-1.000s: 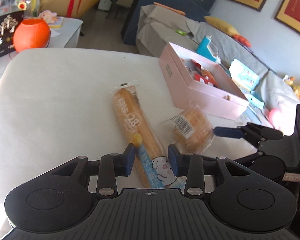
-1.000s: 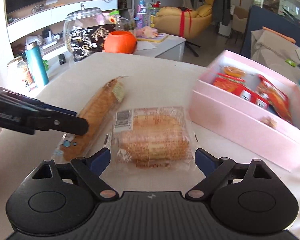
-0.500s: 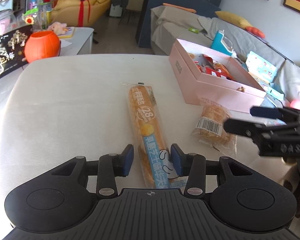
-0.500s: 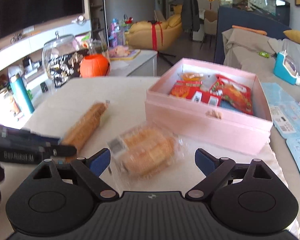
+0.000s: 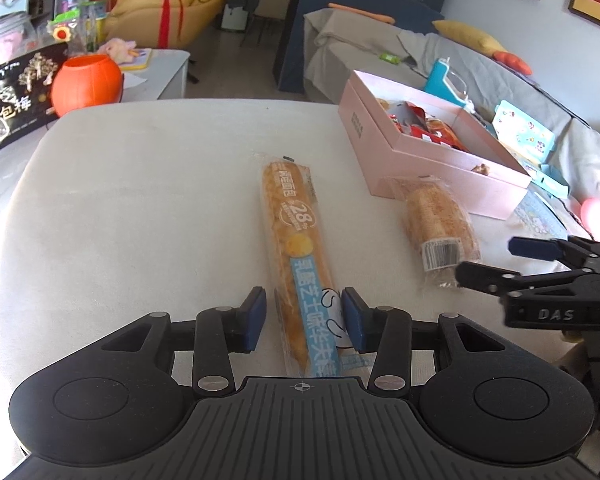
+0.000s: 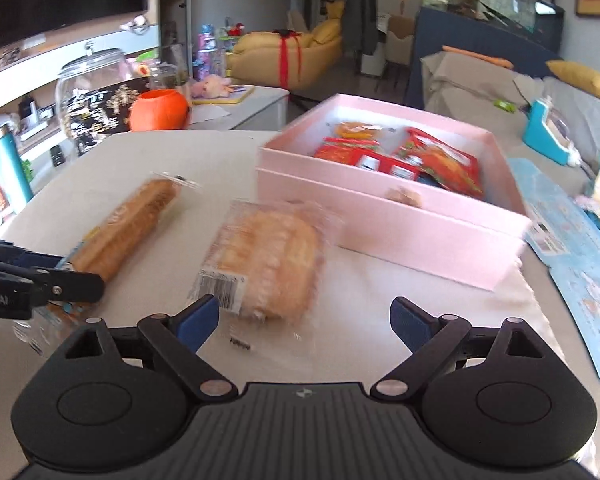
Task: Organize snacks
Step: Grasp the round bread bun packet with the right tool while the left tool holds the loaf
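I note red snack packets already in the pink box (image 6: 384,236), while the long bread stick (image 5: 296,256) sits between my parted left gripper (image 5: 304,320) and the wrapped bun (image 6: 272,260) lies near my wide-open right gripper (image 6: 304,320), both unboxed.

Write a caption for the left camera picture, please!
Left gripper straddles the long bread stick; a pink snack box waits nearby.

Both wrist views sit low and close over the white cloth-covered table (image 5: 132,200), facing its far side; both share the long wrapped bread stick (image 5: 296,240) and open pink cardboard box (image 6: 384,224).
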Action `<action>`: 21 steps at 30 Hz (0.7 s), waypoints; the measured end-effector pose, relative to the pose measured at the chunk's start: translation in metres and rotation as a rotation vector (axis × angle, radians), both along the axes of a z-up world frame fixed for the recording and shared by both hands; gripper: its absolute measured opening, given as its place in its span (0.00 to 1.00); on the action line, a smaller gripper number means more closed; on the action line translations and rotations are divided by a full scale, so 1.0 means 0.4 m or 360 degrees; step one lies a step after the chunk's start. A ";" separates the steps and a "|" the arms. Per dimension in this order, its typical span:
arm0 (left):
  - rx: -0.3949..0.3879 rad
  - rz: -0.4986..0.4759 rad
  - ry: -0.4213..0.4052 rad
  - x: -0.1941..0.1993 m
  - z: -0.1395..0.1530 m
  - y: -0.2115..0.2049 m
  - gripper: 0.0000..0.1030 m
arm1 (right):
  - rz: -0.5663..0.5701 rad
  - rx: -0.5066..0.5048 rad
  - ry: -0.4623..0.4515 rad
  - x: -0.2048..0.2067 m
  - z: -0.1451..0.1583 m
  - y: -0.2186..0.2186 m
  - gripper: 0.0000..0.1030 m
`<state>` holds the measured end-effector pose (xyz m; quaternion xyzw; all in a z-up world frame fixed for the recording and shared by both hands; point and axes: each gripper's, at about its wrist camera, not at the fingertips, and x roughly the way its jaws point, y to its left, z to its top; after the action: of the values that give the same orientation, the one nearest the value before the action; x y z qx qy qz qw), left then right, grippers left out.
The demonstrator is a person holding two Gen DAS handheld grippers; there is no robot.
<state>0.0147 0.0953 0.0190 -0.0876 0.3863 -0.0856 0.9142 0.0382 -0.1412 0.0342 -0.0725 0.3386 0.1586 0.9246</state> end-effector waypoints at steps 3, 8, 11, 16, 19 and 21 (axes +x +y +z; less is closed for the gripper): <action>0.0003 0.0001 -0.0001 -0.002 -0.001 -0.002 0.46 | -0.0045 0.0069 0.0055 -0.004 0.003 -0.048 0.90; 0.0004 0.0001 -0.0002 -0.002 -0.001 -0.002 0.46 | 0.0014 0.0188 0.0037 -0.014 0.035 -0.056 0.90; 0.0005 -0.0001 -0.0002 -0.002 -0.001 -0.002 0.46 | -0.0005 0.0259 0.0068 0.019 0.048 -0.033 0.90; 0.0004 0.0000 -0.0003 -0.002 -0.001 -0.002 0.46 | -0.0086 0.0291 0.0246 0.117 0.025 0.039 0.90; 0.0004 -0.0001 -0.0005 -0.001 0.000 -0.002 0.46 | -0.0072 0.0181 0.0289 0.150 -0.005 0.092 0.90; 0.0003 -0.0002 -0.0004 -0.001 0.000 -0.003 0.46 | -0.0040 0.0094 0.0253 0.152 -0.020 0.124 0.90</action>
<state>0.0144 0.0942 0.0190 -0.0863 0.3852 -0.0858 0.9148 0.0990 -0.0918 0.0260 -0.0282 0.4070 0.1622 0.8985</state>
